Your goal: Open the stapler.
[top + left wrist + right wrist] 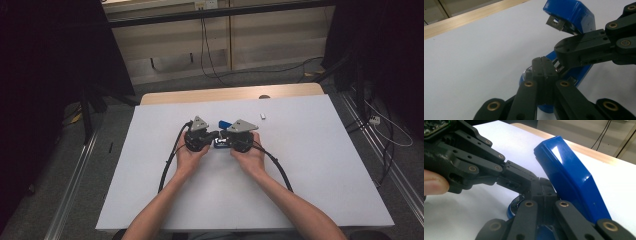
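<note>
**A:** White table top (310, 165) on a wooden desk, dark curtains both sides, cables on the floor behind. What's the object?

**B:** Blue stapler (223, 123), mid-table, between the two grippers. Lid is swung up and open; metal staple channel end is visible under the raised lid in the left gripper view (571, 15). Base lies on the table, mostly covered by jaws.

**A:** Left gripper?

**B:** Left gripper (543, 65) has its jaws pressed together, no gap showing. Tips sit at the stapler's base near the hinge area. Whether they pinch a thin part of it is hidden; can't tell.

**A:** Right?

**B:** Right gripper (542, 186) looks the same: jaws together, tips against the lower part of the stapler just under the raised blue lid (569, 177). The contact point is blocked by the jaws themselves. The two grippers' tips meet almost nose to nose.

**A:** Anything from above?

**B:** High view is too small for detail. Left hand (189, 156) and right hand (248, 157) hold the grippers side by side, grey plates on top, cables trailing back along the forearms. Stapler is mostly hidden; just a blue sliver sticks up.

**A:** Other items?

**B:** Small white piece (262, 116) on the table, well apart to the right rear. Can't make out what it is.
</note>
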### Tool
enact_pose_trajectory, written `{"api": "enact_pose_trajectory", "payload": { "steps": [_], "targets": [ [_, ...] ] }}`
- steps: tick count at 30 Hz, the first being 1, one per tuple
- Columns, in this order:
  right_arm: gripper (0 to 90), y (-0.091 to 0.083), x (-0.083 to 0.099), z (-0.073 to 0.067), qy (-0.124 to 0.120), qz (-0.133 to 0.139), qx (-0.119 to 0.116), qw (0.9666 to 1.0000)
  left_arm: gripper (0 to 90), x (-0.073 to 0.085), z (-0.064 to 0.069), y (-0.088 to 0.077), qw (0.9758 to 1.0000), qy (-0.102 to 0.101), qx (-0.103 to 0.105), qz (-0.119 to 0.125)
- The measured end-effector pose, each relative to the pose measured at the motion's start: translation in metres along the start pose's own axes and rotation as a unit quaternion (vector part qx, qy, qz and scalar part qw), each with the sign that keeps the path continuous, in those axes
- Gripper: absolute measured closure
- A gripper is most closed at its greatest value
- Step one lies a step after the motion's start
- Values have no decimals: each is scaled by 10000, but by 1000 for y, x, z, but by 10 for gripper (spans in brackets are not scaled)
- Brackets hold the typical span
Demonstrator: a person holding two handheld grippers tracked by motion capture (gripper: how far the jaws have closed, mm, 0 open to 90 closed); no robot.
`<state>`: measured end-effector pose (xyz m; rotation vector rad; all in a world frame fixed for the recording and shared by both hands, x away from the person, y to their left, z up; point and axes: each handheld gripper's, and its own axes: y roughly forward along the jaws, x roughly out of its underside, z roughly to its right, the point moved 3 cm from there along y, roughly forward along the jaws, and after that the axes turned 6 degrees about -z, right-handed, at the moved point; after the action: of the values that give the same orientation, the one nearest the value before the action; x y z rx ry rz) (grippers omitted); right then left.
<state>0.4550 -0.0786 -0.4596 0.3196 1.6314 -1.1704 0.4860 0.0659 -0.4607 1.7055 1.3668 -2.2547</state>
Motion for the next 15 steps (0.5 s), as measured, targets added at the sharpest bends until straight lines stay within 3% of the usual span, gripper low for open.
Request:
{"api": "enact_pose_trajectory", "payload": {
  "steps": [7, 10, 15],
  "targets": [
    [900, -1, 0, 1, 13, 14, 9, 10000, 900, 0, 0, 0, 10000, 3, -18, -2],
    [900, -3, -2, 2, 13, 133, 169, 9998, 900, 0, 1, 0, 10000, 12, -16, 5],
    [900, -6, -3, 3, 25, 167, 216, 9996, 900, 0, 0, 0, 10000, 75, -22, 12]
  ]
}}
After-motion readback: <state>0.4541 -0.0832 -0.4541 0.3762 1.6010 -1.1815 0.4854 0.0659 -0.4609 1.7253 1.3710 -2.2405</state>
